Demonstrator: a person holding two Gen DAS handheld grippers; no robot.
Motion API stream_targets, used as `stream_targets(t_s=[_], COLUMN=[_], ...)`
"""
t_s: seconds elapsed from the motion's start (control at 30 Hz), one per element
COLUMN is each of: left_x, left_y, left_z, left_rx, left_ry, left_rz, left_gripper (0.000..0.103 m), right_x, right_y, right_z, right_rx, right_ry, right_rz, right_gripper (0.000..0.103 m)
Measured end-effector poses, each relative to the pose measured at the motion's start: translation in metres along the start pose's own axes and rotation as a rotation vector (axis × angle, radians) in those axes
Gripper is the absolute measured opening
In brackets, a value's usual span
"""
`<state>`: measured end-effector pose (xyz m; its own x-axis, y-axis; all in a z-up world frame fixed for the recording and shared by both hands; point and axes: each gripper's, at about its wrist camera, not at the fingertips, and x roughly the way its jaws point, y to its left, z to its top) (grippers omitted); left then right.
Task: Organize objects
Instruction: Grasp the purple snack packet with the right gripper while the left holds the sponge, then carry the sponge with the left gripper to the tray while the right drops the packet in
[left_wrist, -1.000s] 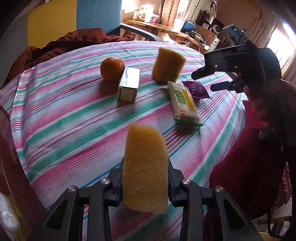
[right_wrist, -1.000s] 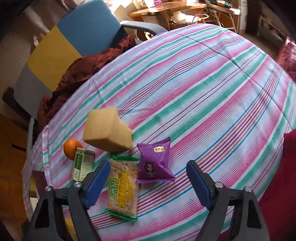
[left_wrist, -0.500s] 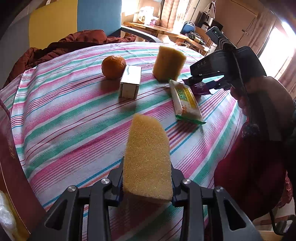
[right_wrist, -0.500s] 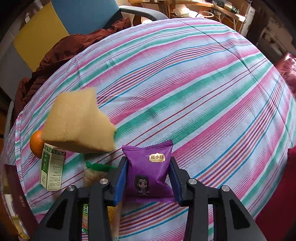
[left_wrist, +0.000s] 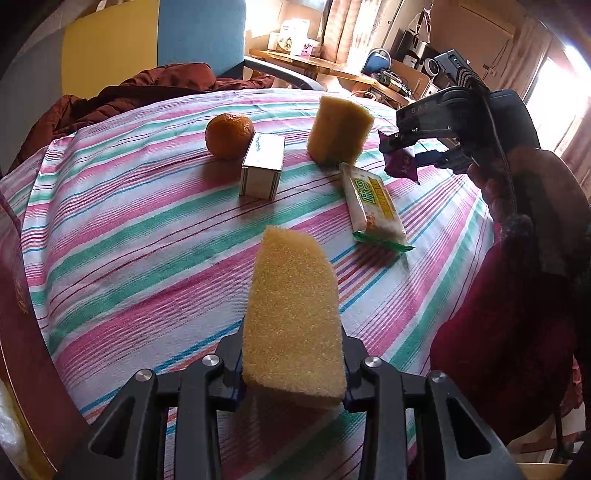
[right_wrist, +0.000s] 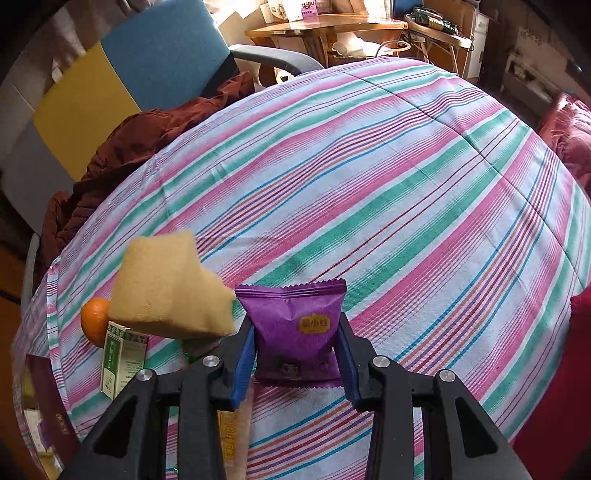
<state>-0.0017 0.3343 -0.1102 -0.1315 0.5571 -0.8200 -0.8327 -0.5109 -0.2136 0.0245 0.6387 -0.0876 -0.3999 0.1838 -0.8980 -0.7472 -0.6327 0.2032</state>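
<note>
purple snack packet (right_wrist: 298, 328) pinched in right claw (right_wrist: 295, 360), porous yellow sponge (left_wrist: 293, 325) clamped in left claw (left_wrist: 291, 373)

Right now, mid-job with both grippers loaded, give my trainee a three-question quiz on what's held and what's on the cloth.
1. True or false: the left gripper holds a yellow sponge.
2. What does the right gripper clamp: A) the orange B) the purple snack packet C) the white carton?
3. Fill in: the second sponge stands on the striped cloth, just beyond the ____ wafer pack.

Key: 1 true; 2 B; 3 yellow-green.
</note>
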Motion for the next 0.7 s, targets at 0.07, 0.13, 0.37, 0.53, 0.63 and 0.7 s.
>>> stream_targets(t_s=[0.07,0.13,0.37,0.53,0.63,0.7], left_x=[0.000,0.000,-0.005,-0.033,-0.058,-0.075], left_y=[-0.002,-0.003,-0.005,-0.010,-0.011,-0.008], left_z=[-0.001,-0.002,0.000,0.005,0.007,0.007], left_rx=[0.012,0.018,0.010,0.022,0.022,0.019], left_ry=[-0.006,-0.009,-0.001,-0.057,-0.109,-0.145], left_rz=[0.008,0.012,0.036,0.067,0.103,0.140], left_gripper=[0.036,0.036,0.035,0.035,0.035,0.035], right_x=[-0.004,-0.006,-0.008,-0.011,-0.016,-0.021], right_y=[-0.001,0.003,0.001,0.000,0.000,-0.001], right_z=[0.001,0.005,0.007,0.008,0.008,0.007], right_rx=[0.003,0.014,0.039,0.056,0.061,0.064], right_ry=[-0.015,-0.025,-0.036,-0.056,-0.088,-0.103], right_rz=[0.010,0.022,0.055,0.097,0.130,0.152], right_gripper=[0.040,0.040,0.040,0.041,0.040,0.041])
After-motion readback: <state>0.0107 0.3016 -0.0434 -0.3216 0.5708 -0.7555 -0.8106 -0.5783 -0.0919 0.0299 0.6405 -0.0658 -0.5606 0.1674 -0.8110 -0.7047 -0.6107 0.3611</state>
